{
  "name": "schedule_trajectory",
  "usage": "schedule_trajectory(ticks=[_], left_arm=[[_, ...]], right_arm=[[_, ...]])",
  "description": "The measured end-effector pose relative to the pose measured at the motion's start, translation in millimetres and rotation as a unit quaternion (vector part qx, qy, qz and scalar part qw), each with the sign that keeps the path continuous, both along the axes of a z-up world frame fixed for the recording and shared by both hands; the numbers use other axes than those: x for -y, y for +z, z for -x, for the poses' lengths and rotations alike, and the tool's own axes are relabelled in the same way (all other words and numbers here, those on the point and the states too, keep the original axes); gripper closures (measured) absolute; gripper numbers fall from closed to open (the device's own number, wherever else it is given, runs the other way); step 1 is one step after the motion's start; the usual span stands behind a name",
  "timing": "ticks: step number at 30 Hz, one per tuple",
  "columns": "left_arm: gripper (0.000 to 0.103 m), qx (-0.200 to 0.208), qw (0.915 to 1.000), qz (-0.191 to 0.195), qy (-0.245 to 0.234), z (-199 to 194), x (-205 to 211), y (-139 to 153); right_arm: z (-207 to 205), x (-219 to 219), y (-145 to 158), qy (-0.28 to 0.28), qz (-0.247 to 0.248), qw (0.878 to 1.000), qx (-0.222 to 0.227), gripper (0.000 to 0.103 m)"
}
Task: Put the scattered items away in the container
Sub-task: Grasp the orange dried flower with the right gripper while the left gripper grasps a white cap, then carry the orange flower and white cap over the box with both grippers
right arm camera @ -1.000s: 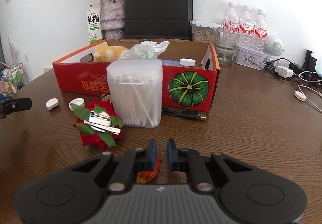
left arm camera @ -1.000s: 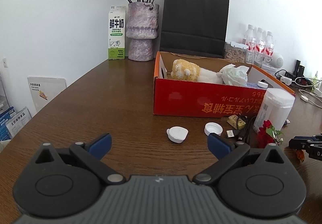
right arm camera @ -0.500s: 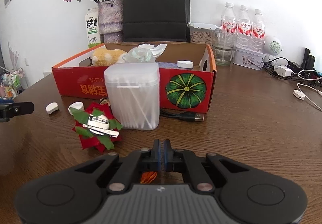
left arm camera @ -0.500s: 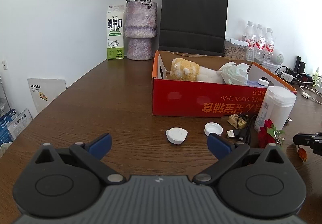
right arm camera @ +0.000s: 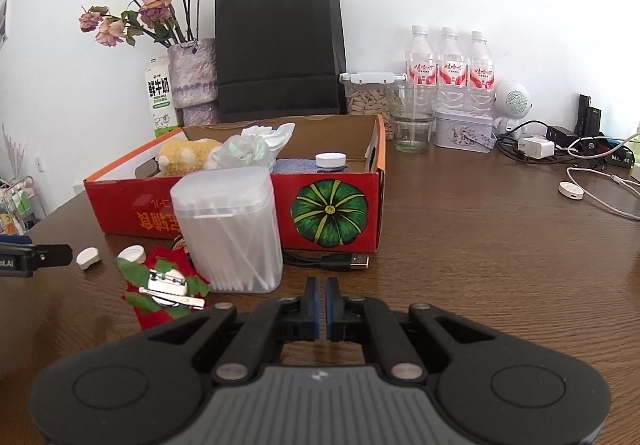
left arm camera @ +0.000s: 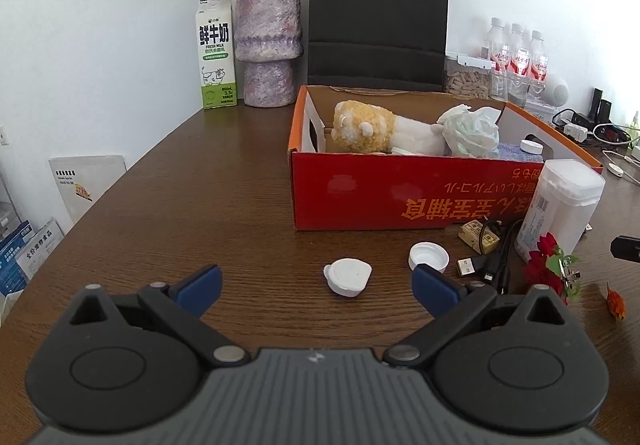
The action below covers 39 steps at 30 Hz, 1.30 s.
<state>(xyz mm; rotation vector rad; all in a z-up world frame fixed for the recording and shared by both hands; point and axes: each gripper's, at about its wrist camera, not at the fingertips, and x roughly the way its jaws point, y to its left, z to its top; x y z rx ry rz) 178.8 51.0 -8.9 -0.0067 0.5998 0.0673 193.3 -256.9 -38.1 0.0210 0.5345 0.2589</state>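
Left gripper [left arm camera: 316, 281] jaws spread wide, nothing between; white cap [left arm camera: 347, 277] on counter [left arm camera: 180, 205] just beyond. Right gripper [right arm camera: 322, 303] jaws pressed together, nothing visible between. Cotton-swab box [right arm camera: 228, 233] stood near side of red cardboard box [right arm camera: 332, 205].

A lived-in home or small office corner — wooden table [left arm camera: 192, 181] against a white wall, with vase of dried roses [left arm camera: 267, 45], milk carton [left arm camera: 216, 53], water bottles [right arm camera: 448, 65] and chargers [right arm camera: 536, 147].
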Motion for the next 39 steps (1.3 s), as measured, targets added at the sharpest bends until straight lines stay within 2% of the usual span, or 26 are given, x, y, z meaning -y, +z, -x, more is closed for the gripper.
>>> schedule_trajectory(ticks=[4, 8, 13, 16, 19, 20, 21, 22, 27, 33, 39], left_arm=[[0.004, -0.022, 0.9997, -0.003, -0.01, -11, 7, -8], [0.024, -0.038, 0.9992, 0.004, -0.012, -18, 6, -15], [0.033, -0.036, 0.9992, 0.016, -0.005, -24, 0, -15], [0.043, -0.037, 0.9992, 0.015, -0.008, -29, 0, -16], [0.058, -0.033, 0.9993, 0.008, -0.015, -30, 3, -16], [0.073, -0.031, 0.9993, 0.008, -0.019, -29, 3, -16], [0.076, -0.029, 0.9993, 0.005, -0.022, -28, 4, -15], [0.076, -0.027, 0.9994, 0.005, -0.023, -28, 4, -15], [0.076, -0.023, 0.9993, 0.014, -0.025, -26, 3, -16], [0.076, -0.011, 0.9995, 0.023, -0.019, -19, -1, -14], [0.076, 0.005, 0.9994, 0.026, -0.021, -9, -2, -6]], right_arm=[[0, 2, 1, -0.002, -0.003, 1.0, 0.004, 0.101], [0, 2, 1, -0.005, -0.005, 1.0, 0.005, 0.101], [1, 1, 1, -0.002, 0.0, 1.0, 0.004, 0.101], [1, 0, 1, -0.003, 0.001, 1.0, 0.004, 0.101], [0, 4, 1, -0.009, -0.01, 1.0, 0.001, 0.098], [0, 6, 0, -0.012, -0.017, 1.0, -0.001, 0.094], [1, 8, 0, -0.016, -0.024, 1.0, -0.003, 0.09], [1, 9, 0, -0.017, -0.027, 0.999, -0.008, 0.085], [14, 1, 4, 0.01, -0.023, 1.0, -0.016, 0.075], [23, -16, 2, 0.034, -0.006, 0.999, -0.038, 0.075], [22, -25, -6, 0.032, 0.019, 0.997, -0.062, 0.077]])
